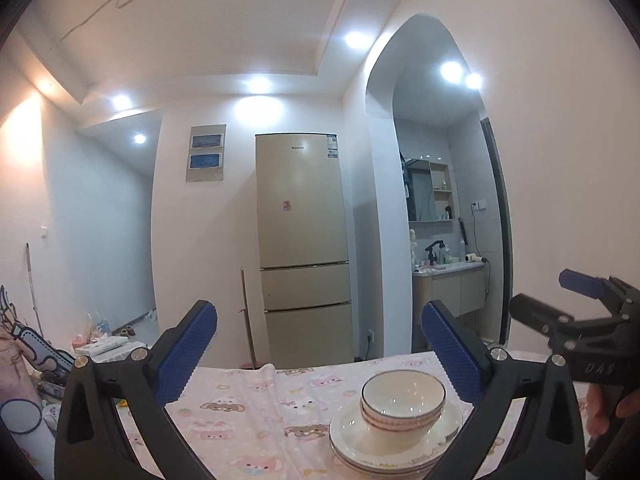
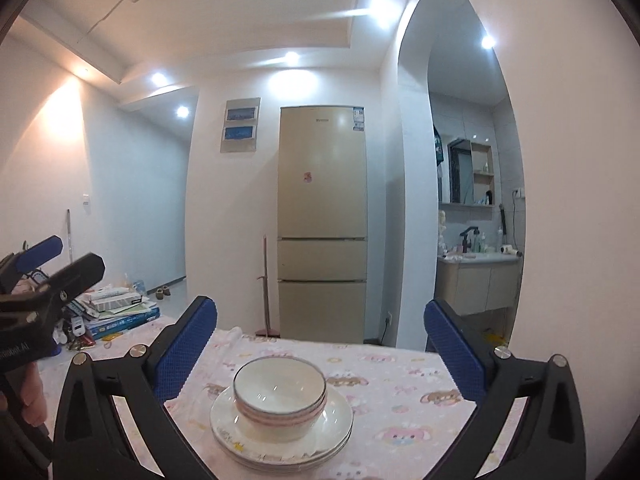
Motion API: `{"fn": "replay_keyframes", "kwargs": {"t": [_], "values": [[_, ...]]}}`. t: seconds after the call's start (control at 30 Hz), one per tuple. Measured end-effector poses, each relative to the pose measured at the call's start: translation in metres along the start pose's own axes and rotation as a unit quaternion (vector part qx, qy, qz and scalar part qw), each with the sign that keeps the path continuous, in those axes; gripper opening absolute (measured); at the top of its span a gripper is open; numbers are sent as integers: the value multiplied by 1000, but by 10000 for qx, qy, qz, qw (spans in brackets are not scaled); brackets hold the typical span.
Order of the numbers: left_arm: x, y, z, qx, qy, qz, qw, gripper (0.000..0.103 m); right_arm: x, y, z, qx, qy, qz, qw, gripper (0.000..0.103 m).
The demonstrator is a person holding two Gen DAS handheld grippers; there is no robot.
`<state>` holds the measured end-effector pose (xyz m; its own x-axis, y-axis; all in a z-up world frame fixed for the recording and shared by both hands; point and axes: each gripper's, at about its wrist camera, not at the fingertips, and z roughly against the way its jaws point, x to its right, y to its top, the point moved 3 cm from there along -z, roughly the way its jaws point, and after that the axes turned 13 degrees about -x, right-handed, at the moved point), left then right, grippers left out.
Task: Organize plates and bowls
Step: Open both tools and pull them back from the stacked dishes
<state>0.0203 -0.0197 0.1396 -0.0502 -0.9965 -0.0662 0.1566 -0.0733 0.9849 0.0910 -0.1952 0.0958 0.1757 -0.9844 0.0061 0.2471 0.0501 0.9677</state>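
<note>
A stack of white bowls point(image 2: 280, 394) with thin dark rims sits nested on a stack of white plates point(image 2: 282, 438) on the table with the pink cartoon cloth point(image 2: 400, 380). In the left wrist view the bowls point(image 1: 403, 400) and plates point(image 1: 394, 446) lie low and right of centre. My left gripper point(image 1: 320, 354) is open and empty, held above the table to the left of the stack. My right gripper point(image 2: 320, 350) is open and empty, held above and behind the stack. Each gripper shows at the edge of the other's view, the right one point(image 1: 576, 312) and the left one point(image 2: 52, 264).
A beige fridge point(image 2: 322, 224) stands against the far wall beyond the table. Books and clutter point(image 2: 116, 308) lie at the table's left. An arched doorway to a washroom with a sink cabinet point(image 2: 476, 280) is at the right.
</note>
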Motion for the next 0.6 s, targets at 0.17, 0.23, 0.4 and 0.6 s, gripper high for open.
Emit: {"fn": "replay_keyframes", "kwargs": {"t": [0.17, 0.23, 0.4, 0.6], "values": [[0, -20, 16, -43, -43, 62, 10000, 103, 8, -11, 19, 32, 138, -329, 9994, 103], [1, -30, 16, -196, -152, 199, 9995, 103, 12, -17, 21, 84, 99, -424, 9990, 103], [8, -55, 7, -376, -64, 183, 9991, 103, 16, -44, 9, -72, -99, -533, 9985, 103], [-5, -88, -4, -482, -75, 508, 9975, 103, 12, -75, -5, -134, -308, -466, 9984, 103]]}}
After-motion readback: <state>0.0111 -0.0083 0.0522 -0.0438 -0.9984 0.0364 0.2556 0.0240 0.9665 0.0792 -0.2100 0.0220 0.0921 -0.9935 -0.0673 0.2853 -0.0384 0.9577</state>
